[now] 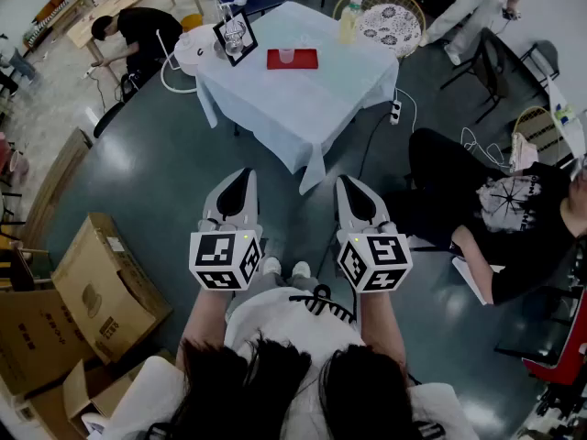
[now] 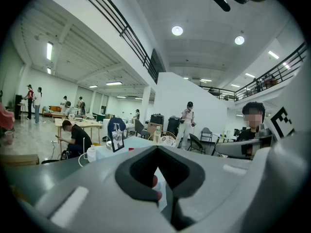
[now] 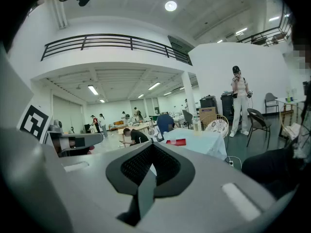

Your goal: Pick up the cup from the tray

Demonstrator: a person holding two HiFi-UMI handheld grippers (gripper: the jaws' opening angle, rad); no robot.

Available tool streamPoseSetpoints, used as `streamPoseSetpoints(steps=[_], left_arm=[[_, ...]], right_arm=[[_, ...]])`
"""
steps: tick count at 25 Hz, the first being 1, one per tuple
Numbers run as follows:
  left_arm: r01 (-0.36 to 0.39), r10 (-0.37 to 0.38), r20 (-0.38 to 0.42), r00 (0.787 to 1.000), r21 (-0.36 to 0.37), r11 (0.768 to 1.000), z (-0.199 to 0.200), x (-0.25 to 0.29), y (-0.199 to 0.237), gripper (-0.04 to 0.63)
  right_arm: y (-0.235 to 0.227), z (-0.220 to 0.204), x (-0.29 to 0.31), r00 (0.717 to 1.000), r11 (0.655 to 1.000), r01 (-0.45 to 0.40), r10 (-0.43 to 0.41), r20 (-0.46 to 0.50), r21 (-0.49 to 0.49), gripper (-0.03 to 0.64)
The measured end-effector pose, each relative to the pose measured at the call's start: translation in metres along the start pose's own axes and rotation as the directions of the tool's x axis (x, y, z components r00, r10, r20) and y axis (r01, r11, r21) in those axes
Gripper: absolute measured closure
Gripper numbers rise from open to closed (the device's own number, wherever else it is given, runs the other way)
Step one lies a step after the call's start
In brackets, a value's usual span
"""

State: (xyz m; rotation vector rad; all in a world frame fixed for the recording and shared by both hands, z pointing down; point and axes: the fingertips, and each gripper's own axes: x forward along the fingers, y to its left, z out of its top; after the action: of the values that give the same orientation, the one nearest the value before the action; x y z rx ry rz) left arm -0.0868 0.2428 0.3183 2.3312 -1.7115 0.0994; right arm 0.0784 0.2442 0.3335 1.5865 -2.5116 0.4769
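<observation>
Large white hall with dark glossy floor (image 1: 165,172); a worktop (image 1: 303,108) in pale blue cloth stands far ahead, cardboard boxes (image 1: 101,291) near left, railed balcony (image 3: 112,40) overhead.

Open floor (image 1: 174,181) runs from us to the far table (image 1: 303,108). We note bare cloth on the near side of the red tray (image 1: 307,60), a free way in. A black-framed stand (image 1: 236,39) crowds the tray's left; a bottle (image 1: 348,18) stands far right. A seated person (image 1: 477,209) blocks our right, cardboard boxes (image 1: 101,291) our near left. A power strip (image 1: 396,111) lies by the table's right corner.
</observation>
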Motion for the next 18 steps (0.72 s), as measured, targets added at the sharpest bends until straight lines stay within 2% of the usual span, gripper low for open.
streamPoseSetpoints(steps=[12,15,18], left_arm=[[-0.023,0.023,-0.007,1.000,0.001,1.000,-0.004,-0.003,0.004,0.595],[-0.040,0.040,-0.015,0.999,-0.001,0.999,-0.003,0.002,0.007,0.595],[-0.026,0.026,-0.009,1.000,-0.017,1.000,0.001,0.006,0.003,0.595]], right_arm=[[-0.002,-0.006,-0.003,0.999,0.998,0.035,-0.036,-0.013,-0.059,0.592],[-0.008,-0.006,-0.002,0.998,0.997,0.056,-0.057,-0.017,-0.045,0.592],[-0.017,-0.007,-0.002,0.996,0.996,0.089,-0.090,-0.020,-0.022,0.592]])
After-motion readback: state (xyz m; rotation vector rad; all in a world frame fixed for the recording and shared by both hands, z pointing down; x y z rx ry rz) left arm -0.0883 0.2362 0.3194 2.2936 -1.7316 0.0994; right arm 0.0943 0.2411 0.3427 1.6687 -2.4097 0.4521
